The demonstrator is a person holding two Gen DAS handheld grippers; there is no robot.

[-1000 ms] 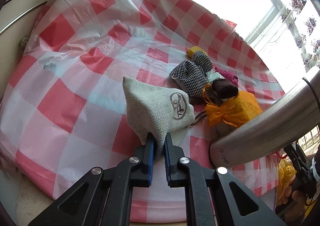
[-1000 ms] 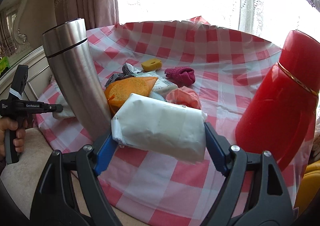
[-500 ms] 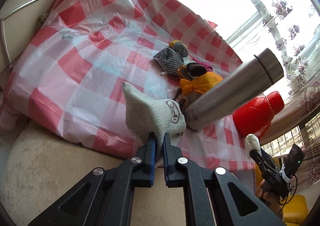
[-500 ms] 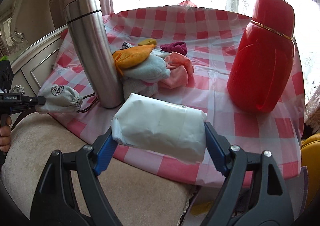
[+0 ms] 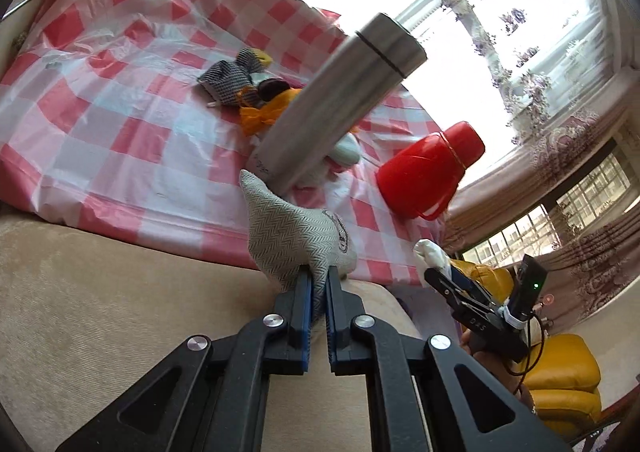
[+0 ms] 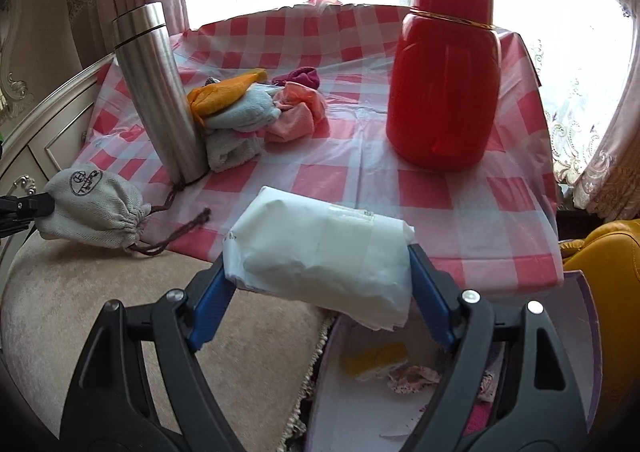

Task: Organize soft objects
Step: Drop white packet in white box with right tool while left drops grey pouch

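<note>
My left gripper (image 5: 318, 280) is shut on a grey herringbone drawstring pouch (image 5: 294, 236), held in the air past the table's edge; the right wrist view shows the same pouch (image 6: 94, 206) at far left with its brown cord trailing. My right gripper (image 6: 320, 264) is shut on a soft white plastic-wrapped pack (image 6: 320, 252), which hangs above an open white box (image 6: 384, 404) with pink and yellow items inside. A pile of soft things remains on the checked tablecloth (image 6: 320, 180): an orange pouch (image 6: 220, 92), grey socks (image 6: 236, 132) and pink cloths (image 6: 296, 114).
A tall steel flask (image 6: 158, 92) stands next to the pile and a red thermos (image 6: 446, 72) at the table's right. A checked black-and-white pouch (image 5: 228, 78) lies farther back. A beige cushioned seat (image 6: 100, 312) is below the table's edge, a yellow armchair (image 6: 604, 260) to the right.
Both grippers have drawn back from the table with their loads. The pouch went from lying on the cloth to hanging beyond the edge; the white pack now hangs over the box.
</note>
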